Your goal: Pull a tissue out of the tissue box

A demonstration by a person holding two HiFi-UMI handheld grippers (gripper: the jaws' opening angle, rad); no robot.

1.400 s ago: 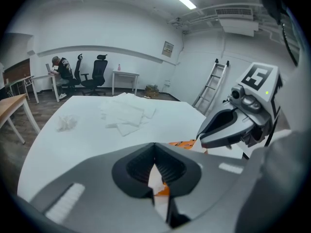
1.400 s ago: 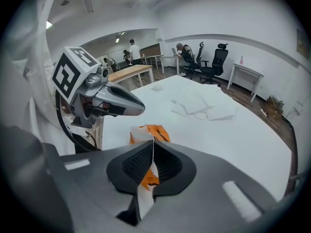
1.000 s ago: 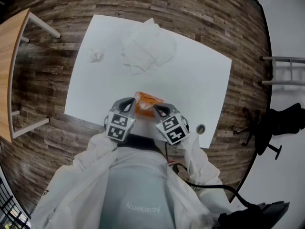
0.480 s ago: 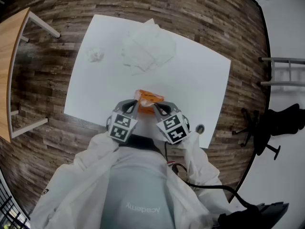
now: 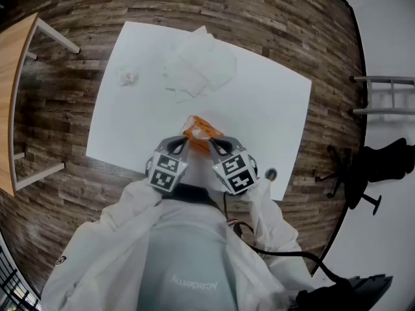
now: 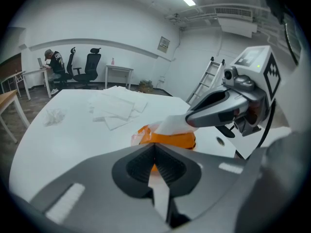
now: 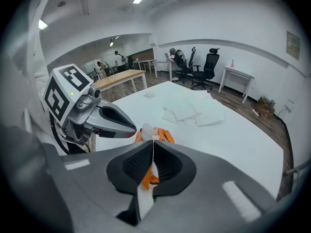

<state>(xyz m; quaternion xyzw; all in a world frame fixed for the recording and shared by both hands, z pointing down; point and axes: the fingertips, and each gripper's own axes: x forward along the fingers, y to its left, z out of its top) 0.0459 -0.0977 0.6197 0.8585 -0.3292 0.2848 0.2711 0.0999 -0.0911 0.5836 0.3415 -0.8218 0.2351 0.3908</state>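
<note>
The tissue box (image 5: 201, 133), a soft orange pack, sits at the 6 o'clock edge of the white table (image 5: 272, 102), right in front of me, and looks tipped up rather than lying flat. A white tissue (image 6: 170, 124) stands out of its top.

My right gripper (image 5: 211, 144) comes in from the box's 5 o'clock. Its jaws are clamped together on that tissue, and in the right gripper view the sheet (image 7: 148, 130) runs down through the slit between the pads. My left gripper (image 5: 185, 141) comes in from 7 o'clock. Its jaws are drawn together too, with orange wrapper showing in the slit, so I read it as nipping the near edge of the box (image 6: 167, 137).

Farther out, a loose pile of flat tissues (image 5: 198, 67) lies at 12 o'clock from the box, well apart from it. A small crumpled tissue (image 5: 128, 78) rests at 10 o'clock. A round cable hole (image 5: 271, 173) sits at 4 o'clock, near the table's corner.
</note>
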